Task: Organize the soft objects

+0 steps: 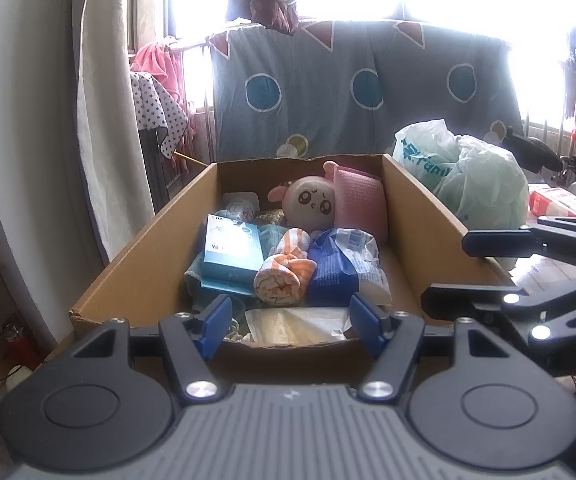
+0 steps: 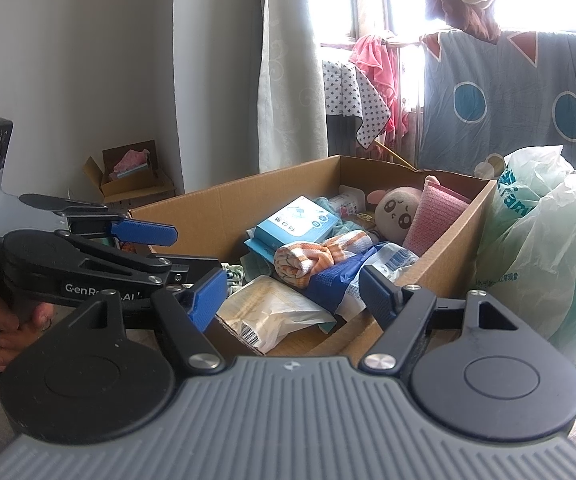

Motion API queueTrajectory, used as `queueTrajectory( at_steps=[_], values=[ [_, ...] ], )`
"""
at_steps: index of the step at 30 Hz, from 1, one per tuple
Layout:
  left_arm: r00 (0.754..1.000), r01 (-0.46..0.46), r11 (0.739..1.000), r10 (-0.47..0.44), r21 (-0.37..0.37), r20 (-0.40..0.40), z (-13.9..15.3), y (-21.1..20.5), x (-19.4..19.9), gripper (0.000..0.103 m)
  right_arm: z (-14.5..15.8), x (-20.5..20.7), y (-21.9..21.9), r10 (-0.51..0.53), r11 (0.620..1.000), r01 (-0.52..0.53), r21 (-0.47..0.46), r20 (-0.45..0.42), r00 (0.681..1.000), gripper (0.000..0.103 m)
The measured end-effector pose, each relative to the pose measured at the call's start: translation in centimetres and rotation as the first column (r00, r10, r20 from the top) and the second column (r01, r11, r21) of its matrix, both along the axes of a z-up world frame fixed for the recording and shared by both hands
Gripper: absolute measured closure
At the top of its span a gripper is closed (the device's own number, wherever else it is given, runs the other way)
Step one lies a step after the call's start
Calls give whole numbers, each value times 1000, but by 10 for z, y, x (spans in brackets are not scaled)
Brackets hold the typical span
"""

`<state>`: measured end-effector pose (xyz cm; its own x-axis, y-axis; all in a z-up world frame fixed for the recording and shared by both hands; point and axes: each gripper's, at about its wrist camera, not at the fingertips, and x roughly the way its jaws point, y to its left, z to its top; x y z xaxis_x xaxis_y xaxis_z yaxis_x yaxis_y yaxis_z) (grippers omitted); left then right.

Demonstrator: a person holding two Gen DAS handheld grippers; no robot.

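Both grippers are hovering at the near edge of an open cardboard box (image 1: 144, 248), pointing down into it.

Left gripper (image 1: 291, 326): its blue pads are standing apart, nothing between them, nothing touched. It is sitting just short of the box's near wall. In the right wrist view the same gripper is showing side-on at the left, with a hand (image 2: 12, 330) wrapped around its grip.

Right gripper (image 2: 293, 294): jaws are standing apart and empty, over the box's near right corner. It is not touching the contents.

Box contents, all lying loose inside:
- rolled orange-and-white towel (image 1: 286, 270), lying in the middle, leaning against a blue-and-white wipes pack (image 1: 343, 264) on its right
- light blue carton (image 1: 232, 252) just left of the towel
- round plush toy (image 1: 311, 204) with a drawn face, sitting toward the far wall
- pink pad (image 1: 359, 200) standing upright beside the toy, against the right wall
- clear plastic packet (image 2: 268, 312) with a barcode label, lying nearest the grippers

Outside the box, on its right, a pale green plastic bag (image 1: 475, 176) is standing touching the box wall. A grey patterned sheet (image 1: 367, 92) is hanging behind, against a bright window.
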<state>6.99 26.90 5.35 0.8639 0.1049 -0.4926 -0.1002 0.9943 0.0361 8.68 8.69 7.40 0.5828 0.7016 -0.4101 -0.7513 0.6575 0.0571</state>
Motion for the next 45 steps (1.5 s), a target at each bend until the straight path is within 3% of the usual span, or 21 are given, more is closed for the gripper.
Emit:
queueTrajectory(
  at_steps=[6, 8, 9, 10, 12, 16, 27, 31, 45],
  values=[
    [1000, 0, 1000, 0, 4, -12, 2, -1, 2, 36, 0, 1, -3, -9, 1000, 9, 14, 1, 1000, 23],
    [1000, -4, 1000, 5, 8, -18, 3, -1, 3, 34, -2, 5, -2, -81, 997, 81, -18, -2, 997, 1],
    [1000, -8, 1000, 8, 13, -21, 3, -1, 5, 33, -5, 12, -2, -119, 992, 117, -42, -37, 992, 2],
    [1000, -15, 1000, 15, 19, -23, 3, -1, 5, 29, -8, 18, -5, -139, 990, 136, -41, -72, 988, 13],
    [999, -23, 1000, 23, 20, -26, 3, 0, 6, 26, -3, 15, -14, -130, 991, 132, 28, -63, 989, 31],
    [1000, -25, 999, 25, 21, -10, 1, 0, 3, 26, 3, 3, -19, -120, 989, 120, 89, 5, 993, 28],
    [999, -27, 999, 28, 25, -22, 3, -1, 5, 24, 2, 4, -6, -62, 997, 63, 52, -11, 998, 27],
    [999, -36, 999, 36, 27, -27, 3, 0, 7, 20, 1, 0, -2, -46, 998, 46, 33, 2, 999, 22],
    [1000, -21, 1000, 21, 19, -10, 1, 3, 5, 18, 1, 4, -4, -44, 997, 45, 61, -23, 999, 22]
  ],
)
